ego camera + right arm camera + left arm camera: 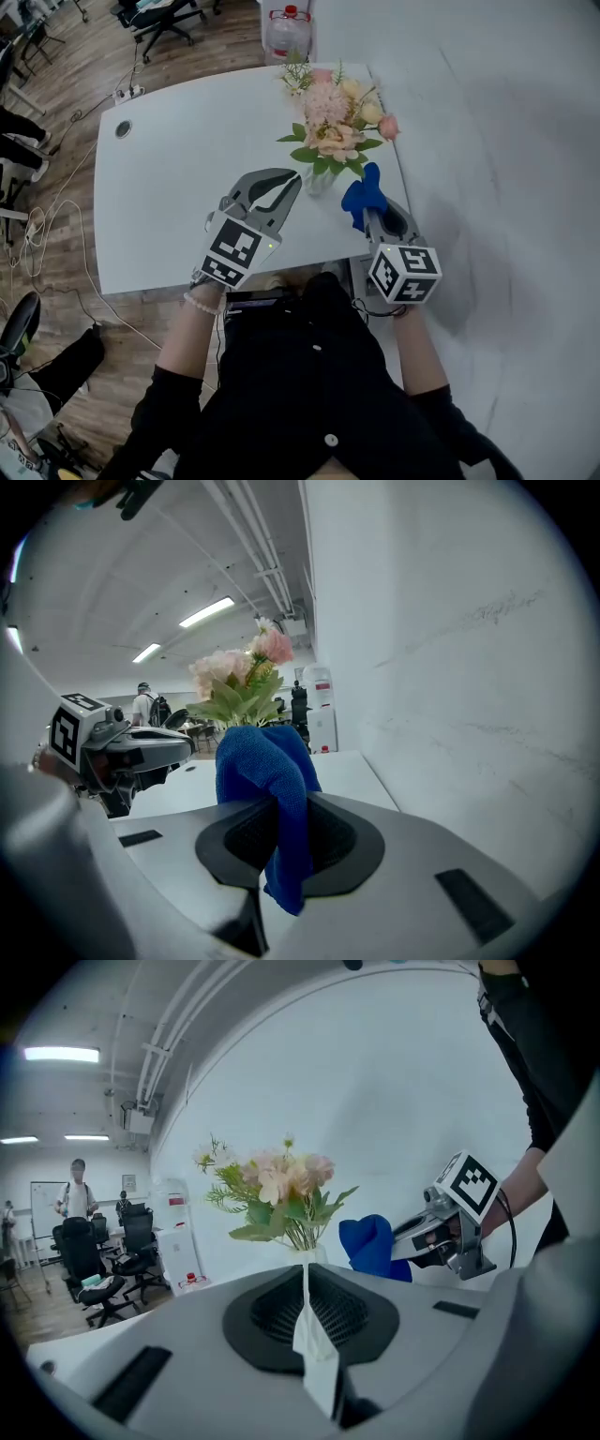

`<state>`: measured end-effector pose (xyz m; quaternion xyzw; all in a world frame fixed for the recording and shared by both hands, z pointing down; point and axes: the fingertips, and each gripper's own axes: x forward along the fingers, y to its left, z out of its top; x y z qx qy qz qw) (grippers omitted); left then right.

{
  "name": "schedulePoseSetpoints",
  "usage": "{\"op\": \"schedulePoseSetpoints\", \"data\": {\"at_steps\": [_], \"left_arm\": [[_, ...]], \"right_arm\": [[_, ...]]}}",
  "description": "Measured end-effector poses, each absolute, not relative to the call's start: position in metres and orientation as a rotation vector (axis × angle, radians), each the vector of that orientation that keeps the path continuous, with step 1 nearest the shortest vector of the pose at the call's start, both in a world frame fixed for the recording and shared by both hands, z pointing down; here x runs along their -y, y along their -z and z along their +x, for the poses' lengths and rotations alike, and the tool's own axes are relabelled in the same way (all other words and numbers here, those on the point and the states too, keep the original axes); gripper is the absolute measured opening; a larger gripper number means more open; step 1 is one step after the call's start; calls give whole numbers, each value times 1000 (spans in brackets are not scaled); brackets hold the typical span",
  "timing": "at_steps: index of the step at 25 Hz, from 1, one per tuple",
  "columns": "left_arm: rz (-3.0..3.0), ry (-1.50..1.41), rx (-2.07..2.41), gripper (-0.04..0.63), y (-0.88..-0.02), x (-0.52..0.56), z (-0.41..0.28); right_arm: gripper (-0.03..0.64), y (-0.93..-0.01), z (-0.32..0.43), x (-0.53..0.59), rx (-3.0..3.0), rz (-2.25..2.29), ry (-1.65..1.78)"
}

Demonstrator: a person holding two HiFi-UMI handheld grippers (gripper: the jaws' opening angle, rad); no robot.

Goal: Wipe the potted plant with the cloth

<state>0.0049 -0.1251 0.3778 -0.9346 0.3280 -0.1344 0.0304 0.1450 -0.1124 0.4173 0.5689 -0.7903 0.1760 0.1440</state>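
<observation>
Right, handling notes. The potted plant (pixel 333 131) sits close to the worktop's (pixel 187 187) right edge, roughly midway along it, next to the wall. It's a wide bunch of pink flowers and green leaves over a small pale pot (pixel 319 180), so I'd judge it light and top-heavy, and a sideways wipe could tip it. The petals and leaves look thin and floppy and won't resist pressure.

The left claw (pixel 294 180) is closed on nothing, with its tips just beside the pot. I'd brace with it at the pot, low down, and not on the stems.

The right claw (pixel 378 214) is clamped on the blue cloth (pixel 364 197), just right of the foliage. The cloth is soft and limp. A wad sticks out ahead of the jaws and a tail hangs below them. The wad is the part to wipe with, using light strokes and supporting the leaves from below.
</observation>
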Motion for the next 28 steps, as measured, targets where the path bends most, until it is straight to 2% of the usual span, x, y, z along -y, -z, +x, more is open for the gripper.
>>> {"op": "schedulePoseSetpoints", "data": {"at_steps": [17,28], "left_arm": [[-2846,303,-968,20,-340,86,-7],[-2872,284,-952,17,-340,74,-13]], "right_arm": [[84,-381,121,87,2326,1534,-141],[84,-373,106,85,2350,1513,-109]]}}
